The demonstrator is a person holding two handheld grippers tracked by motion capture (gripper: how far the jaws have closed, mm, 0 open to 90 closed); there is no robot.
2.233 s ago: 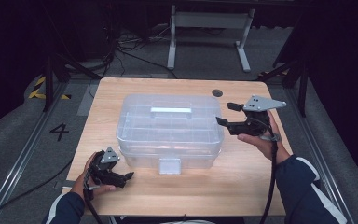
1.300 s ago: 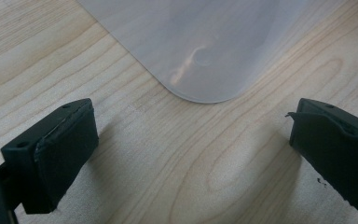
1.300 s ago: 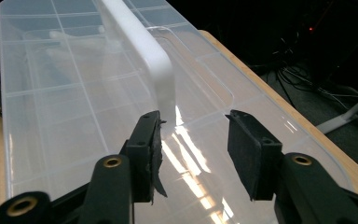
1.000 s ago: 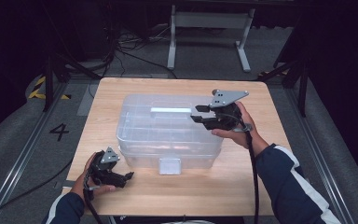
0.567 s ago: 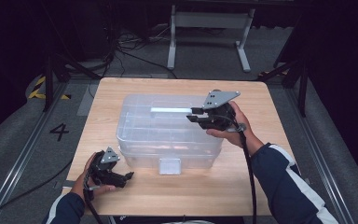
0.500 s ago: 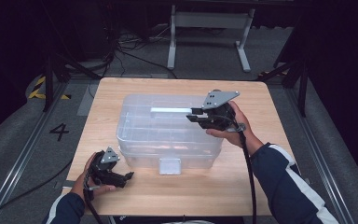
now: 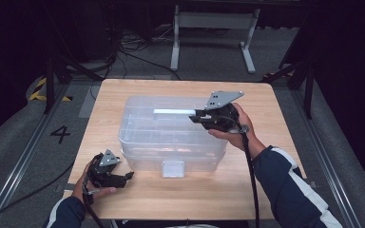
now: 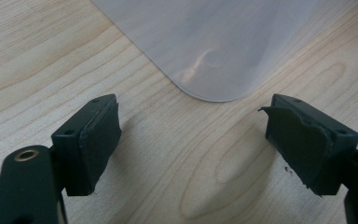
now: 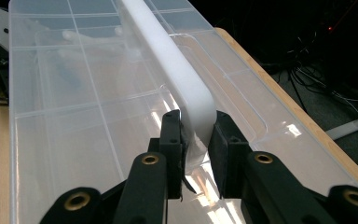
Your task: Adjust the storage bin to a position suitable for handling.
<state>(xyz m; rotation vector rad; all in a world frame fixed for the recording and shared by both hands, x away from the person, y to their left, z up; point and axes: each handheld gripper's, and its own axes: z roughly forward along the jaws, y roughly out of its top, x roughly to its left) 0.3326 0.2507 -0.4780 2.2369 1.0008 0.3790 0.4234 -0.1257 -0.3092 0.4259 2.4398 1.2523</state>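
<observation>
A clear plastic storage box (image 7: 171,137) with a white handle (image 7: 173,112) on its lid stands in the middle of the wooden table (image 7: 195,199). My right gripper (image 7: 196,115) comes in from the box's right; its jaws have just closed and press on the right end of the handle (image 9: 168,60), with the pads on either side. My left gripper (image 7: 128,176) rests on the table by the box's front left corner (image 8: 214,42). Its jaws (image 8: 193,140) have just been closing but stand apart over bare wood, with nothing between them.
A white latch (image 7: 173,168) sits on the box's front wall. Bare table lies in front of and to the right of the box. Beyond the far edge are a metal stand (image 7: 214,28) and floor cables (image 7: 123,47).
My right gripper has moved left from beside the box onto the end of the lid handle and closed on it. The left hand has stayed put.
</observation>
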